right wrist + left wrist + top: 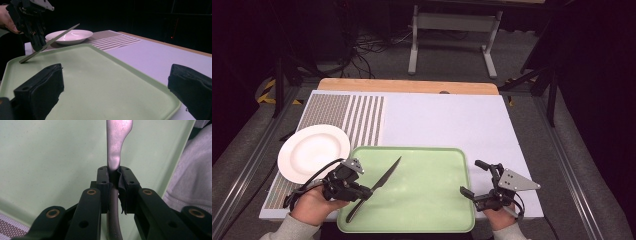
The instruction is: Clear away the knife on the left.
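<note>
A table knife with a serrated blade lies at a slant over the left part of a light green tray. My left gripper is shut on the knife where blade meets handle. In the left gripper view the pads press on the metal knife from both sides. In the right gripper view the knife tilts, its handle end low at the tray and its tip raised toward the plate. My right gripper stands open at the tray's right edge, nothing between its jaws.
A white plate sits on the striped mat left of the tray, also behind the knife. The white table top stretches beyond the tray. A sleeve shows at the tray's near edge.
</note>
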### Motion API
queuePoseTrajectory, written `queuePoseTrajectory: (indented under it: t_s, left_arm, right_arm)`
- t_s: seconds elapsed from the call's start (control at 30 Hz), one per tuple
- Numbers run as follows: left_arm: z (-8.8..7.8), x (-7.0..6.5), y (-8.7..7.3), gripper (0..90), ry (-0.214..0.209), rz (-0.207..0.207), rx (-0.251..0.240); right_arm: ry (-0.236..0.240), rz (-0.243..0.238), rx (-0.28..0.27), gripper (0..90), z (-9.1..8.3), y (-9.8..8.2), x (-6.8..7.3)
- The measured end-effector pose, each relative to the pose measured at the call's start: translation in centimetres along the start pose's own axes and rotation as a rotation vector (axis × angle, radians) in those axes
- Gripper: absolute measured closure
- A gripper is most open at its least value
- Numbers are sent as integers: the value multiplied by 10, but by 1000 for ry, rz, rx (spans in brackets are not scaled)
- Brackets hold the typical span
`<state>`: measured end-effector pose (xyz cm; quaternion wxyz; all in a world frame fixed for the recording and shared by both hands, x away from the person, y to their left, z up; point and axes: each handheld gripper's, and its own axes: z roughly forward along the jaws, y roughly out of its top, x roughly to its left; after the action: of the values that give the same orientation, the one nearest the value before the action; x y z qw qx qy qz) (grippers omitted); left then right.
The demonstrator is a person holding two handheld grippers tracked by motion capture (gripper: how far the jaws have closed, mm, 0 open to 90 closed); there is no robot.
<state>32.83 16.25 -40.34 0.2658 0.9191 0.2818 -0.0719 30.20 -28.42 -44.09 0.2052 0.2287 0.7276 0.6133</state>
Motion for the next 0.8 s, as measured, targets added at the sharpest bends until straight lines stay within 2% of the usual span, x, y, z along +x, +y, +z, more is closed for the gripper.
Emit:
queuePoseTrajectory:
  t_s: [0.1, 0.33, 0.8]
  left_arm:
    - [2, 0, 2, 800, 21, -24, 17]
    - [7, 0, 3, 800, 38, -59, 41]
    - [18, 4, 3, 799, 34, -73, 76]
  right_arm:
    - [0, 2, 0, 9, 0, 0, 0]
    - [0, 0, 2, 9, 0, 0, 0]
    - [-3, 2, 5, 9, 0, -1, 0]
